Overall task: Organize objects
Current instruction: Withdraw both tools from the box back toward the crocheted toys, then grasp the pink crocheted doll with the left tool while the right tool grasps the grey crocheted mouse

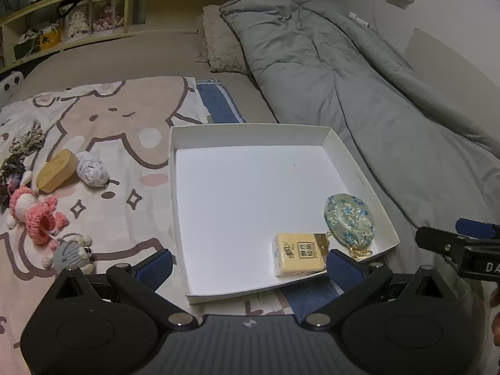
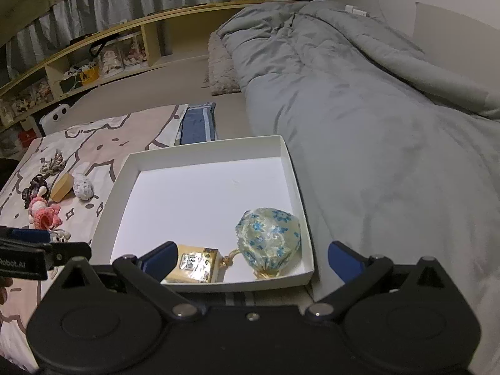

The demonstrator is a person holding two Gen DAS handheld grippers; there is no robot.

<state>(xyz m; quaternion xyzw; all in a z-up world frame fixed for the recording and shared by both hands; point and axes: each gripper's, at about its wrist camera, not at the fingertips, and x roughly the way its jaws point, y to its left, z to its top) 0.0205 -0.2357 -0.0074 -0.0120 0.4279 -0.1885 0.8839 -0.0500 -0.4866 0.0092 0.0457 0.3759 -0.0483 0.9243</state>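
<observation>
Sorting is partway: your white box [image 1: 362,175] holds 2 things, tissue pack [image 1: 298,257] and flowered pouch [image 1: 350,220], tucked in its near corner. Left gripper [image 1: 248,265] and right gripper [image 2: 251,257] gape wide, empty. Yarn toys [image 1: 37,215] wait on the blanket [image 1: 125,118].

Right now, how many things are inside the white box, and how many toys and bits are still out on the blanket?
In the white box: 2, tissue pack and floral pouch.
On the blanket: 6, pink doll, grey doll, wooden block, speckled knit, striped scrunchie, dark scrunchie.
Total: 8.
</observation>
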